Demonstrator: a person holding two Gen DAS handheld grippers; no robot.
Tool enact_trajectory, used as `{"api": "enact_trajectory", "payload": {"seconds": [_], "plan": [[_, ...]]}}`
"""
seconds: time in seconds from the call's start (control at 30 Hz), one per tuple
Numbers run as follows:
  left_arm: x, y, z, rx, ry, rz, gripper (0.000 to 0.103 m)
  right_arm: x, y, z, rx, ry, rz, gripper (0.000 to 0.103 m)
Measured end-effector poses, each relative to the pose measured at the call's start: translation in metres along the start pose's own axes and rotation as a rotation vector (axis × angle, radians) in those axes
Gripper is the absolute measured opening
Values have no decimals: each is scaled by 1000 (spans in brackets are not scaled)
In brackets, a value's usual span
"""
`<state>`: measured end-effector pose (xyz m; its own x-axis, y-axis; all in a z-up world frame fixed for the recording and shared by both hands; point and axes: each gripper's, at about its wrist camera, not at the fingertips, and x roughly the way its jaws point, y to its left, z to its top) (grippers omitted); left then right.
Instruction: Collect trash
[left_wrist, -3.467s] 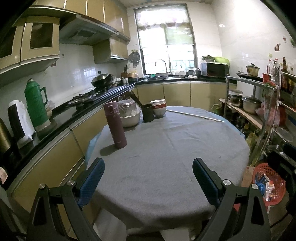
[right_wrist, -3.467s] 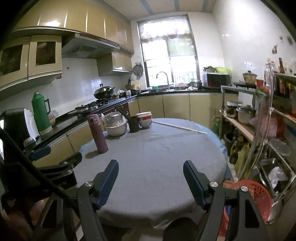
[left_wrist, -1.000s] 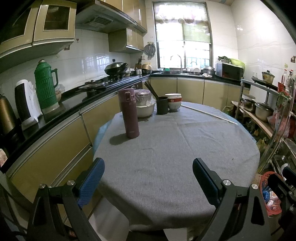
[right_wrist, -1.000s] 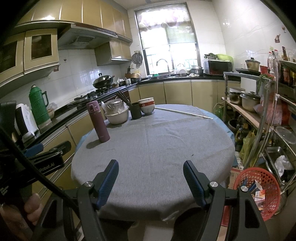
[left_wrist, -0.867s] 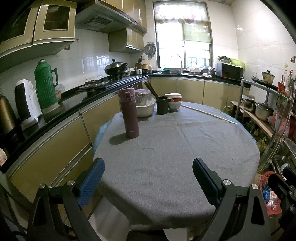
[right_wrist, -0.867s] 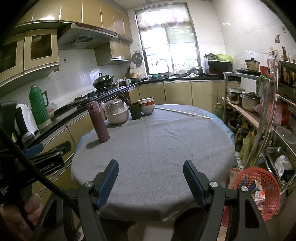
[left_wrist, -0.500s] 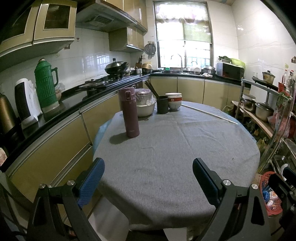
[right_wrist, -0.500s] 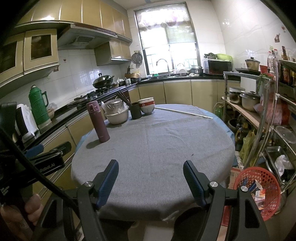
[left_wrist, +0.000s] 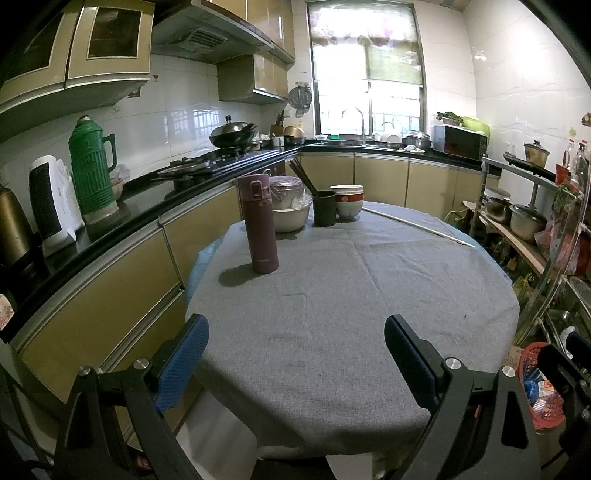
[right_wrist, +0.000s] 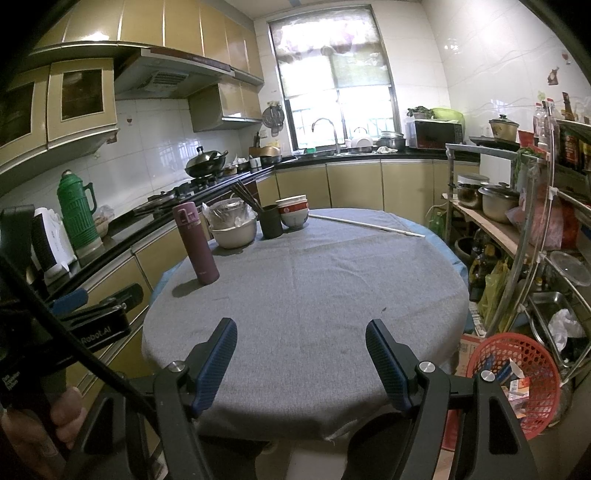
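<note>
So the round table (right_wrist: 332, 295) with the grey cloth fills most of both views, and honestly there's no loose trash on it that I can spot. The trash that does show is in the red basket (right_wrist: 517, 376) on the floor, at about 4 o'clock from the table's middle in the right wrist view, tucked by the metal rack (right_wrist: 546, 240). Wrappers or cartons sit inside it, too small to say more.

Up at 11 o'clock on the table there's the maroon thermos (left_wrist: 258, 223) standing upright, then the big bowl (left_wrist: 291, 218), the dark chopstick cup (left_wrist: 325, 207) and the stacked red-and-white bowls (left_wrist: 348, 201) behind it. A thin white rod (right_wrist: 365, 225) lies at around 1 o'clock, long axis running left-to-right across the far edge.

Left gripper (left_wrist: 295, 354) and right gripper (right_wrist: 301, 358) both hang over the near edge with jaws spread wide, holding nothing.

The key bit: the basket sits off to the right of both sets of fingers, so my guess is the right gripper is nearer to it.
</note>
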<state>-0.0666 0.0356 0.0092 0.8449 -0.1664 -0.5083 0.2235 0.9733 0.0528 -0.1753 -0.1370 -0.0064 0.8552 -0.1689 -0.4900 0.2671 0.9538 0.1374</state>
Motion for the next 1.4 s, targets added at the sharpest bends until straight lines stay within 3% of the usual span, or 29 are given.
{"api": "enact_trajectory", "payload": {"seconds": [0.7, 1.4], "plan": [[1, 1, -1, -14, 14, 10, 96, 2, 9, 21, -9, -44, -6, 75], [44, 12, 0, -57, 92, 99, 96, 62, 15, 37, -26, -23, 45, 75]]}}
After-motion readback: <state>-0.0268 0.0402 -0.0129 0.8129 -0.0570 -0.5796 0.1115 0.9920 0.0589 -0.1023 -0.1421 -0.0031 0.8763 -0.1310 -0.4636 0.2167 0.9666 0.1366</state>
